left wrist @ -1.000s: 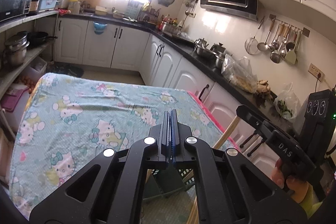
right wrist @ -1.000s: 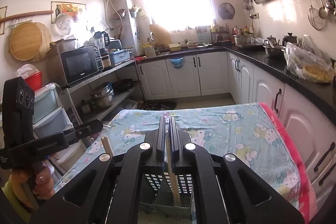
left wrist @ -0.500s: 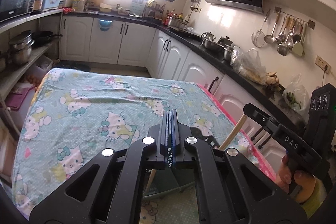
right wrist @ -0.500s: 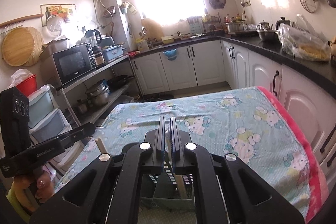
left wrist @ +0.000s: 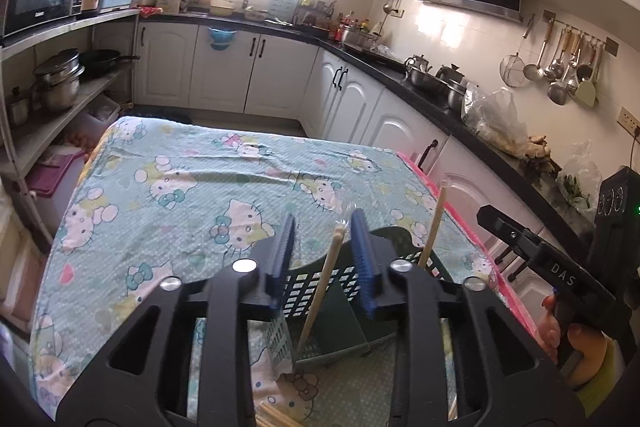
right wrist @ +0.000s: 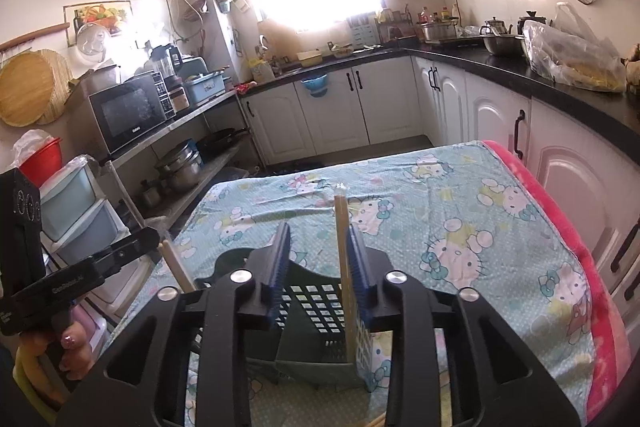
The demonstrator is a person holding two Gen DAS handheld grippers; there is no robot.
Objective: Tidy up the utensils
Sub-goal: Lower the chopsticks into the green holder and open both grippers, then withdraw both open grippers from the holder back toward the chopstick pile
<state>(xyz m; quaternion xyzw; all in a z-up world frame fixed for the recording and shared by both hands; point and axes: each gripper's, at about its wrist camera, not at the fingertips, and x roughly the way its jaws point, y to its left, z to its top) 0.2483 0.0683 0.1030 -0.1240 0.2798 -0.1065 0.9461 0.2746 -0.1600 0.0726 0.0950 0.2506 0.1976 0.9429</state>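
A dark green slotted utensil basket [left wrist: 320, 291] [right wrist: 316, 303] stands on the table right under both grippers. In the left wrist view my left gripper [left wrist: 323, 221] has its jaws opening. A plastic-wrapped pair of wooden chopsticks [left wrist: 320, 291] stands in the basket between them, leaning toward the right pad, with no pad pressing on it. My right gripper [right wrist: 318, 230] is opening too. Its own pair of chopsticks [right wrist: 343, 259] stands upright in the basket beside the right pad. Each view shows the other pair [left wrist: 434, 223] [right wrist: 176, 263] off to one side.
The table wears a teal cartoon-cat cloth [left wrist: 180, 195] with a pink edge [right wrist: 560, 227] on the cabinet side. More chopsticks [left wrist: 272, 419] lie at the near edge. White cabinets [left wrist: 360, 99] and a shelf with pots [left wrist: 60, 83] flank the table. A hand [left wrist: 576, 343] holds the other gripper.
Both grippers were shut on their chopsticks and now stand apart, with the chopsticks left standing in the basket. Both hands sank a little toward the basket.
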